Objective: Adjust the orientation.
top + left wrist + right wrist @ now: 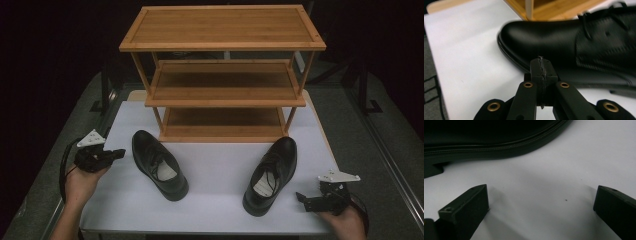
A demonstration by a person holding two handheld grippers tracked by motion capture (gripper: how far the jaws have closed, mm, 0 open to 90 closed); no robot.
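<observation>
High view shows your left claw (119,153) at the left edge of the white desk (220,170), held in your left hand (82,182) and pointing toward the left shoe (159,164), close to its toe end but apart from it. That black shoe lies on the desk in front of the wooden shelf rack (222,75), toe toward the rack's left foot, heel toward you. In the left gripper view your claw (541,68) has its two jaws pressed flat together with nothing between them, and the shoe's glossy toe (536,37) sits just beyond the tips, with a corner of the rack (544,8) behind it.

Your right claw (300,197) rests at the near right of the desk, just beside the heel of the right shoe (271,175), which lies with its toe toward the rack's right foot. In the right gripper view your claw (541,202) stands wide, jaws far apart over bare desk (544,182), holding nothing; the sole edge of the right shoe (494,137) runs across the top, clear of both jaws.
</observation>
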